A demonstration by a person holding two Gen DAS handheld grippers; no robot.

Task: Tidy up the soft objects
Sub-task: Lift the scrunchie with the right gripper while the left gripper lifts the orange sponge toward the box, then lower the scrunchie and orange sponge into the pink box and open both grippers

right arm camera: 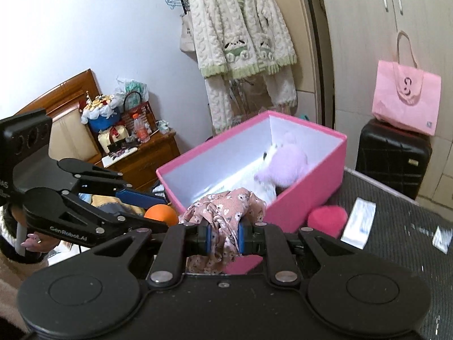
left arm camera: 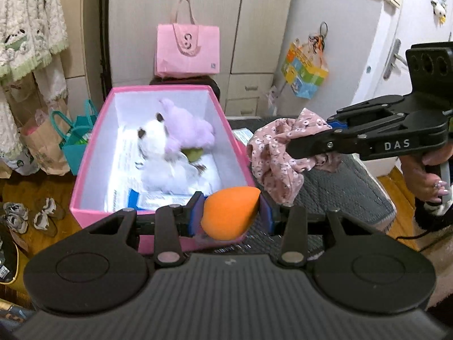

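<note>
The dark gray mat-covered surface [right arm camera: 390, 198] is carrying the pink box [left arm camera: 85, 170], which is sitting open-topped at its far left corner, long axis running away from the left wrist camera. Inside the box, a lilac plush [left arm camera: 187, 127] is lying across a white plush [left arm camera: 158, 153] toward the far end, on printed white sheets.

Behind the box, a black suitcase [right arm camera: 393, 155] is supporting a pink tote bag [right arm camera: 407, 99]. A cream fleece robe [right arm camera: 243, 36] is hanging on the wall beyond. Teal gift bags [left arm camera: 76, 141] are standing on the floor at the box's left side.

The right gripper [right arm camera: 223, 239] is clamped on the floral scrunchie [right arm camera: 223, 209], fabric bunching up over the box's near rim and hanging below the pads. Its arm is reading "DAS" in the left wrist view.

The left gripper [left arm camera: 232, 215] is squeezing the orange sponge [left arm camera: 229, 212], an egg shape lying crosswise between the blue pads, pointed end toward the upper right, just off the box's near right corner. Its arm is reading "GenRobot.AI" in the right wrist view.

A red fuzzy ball [right arm camera: 328, 218] is resting against the box's side, with white packets [right arm camera: 358, 223] just beside it on the mat.
</note>
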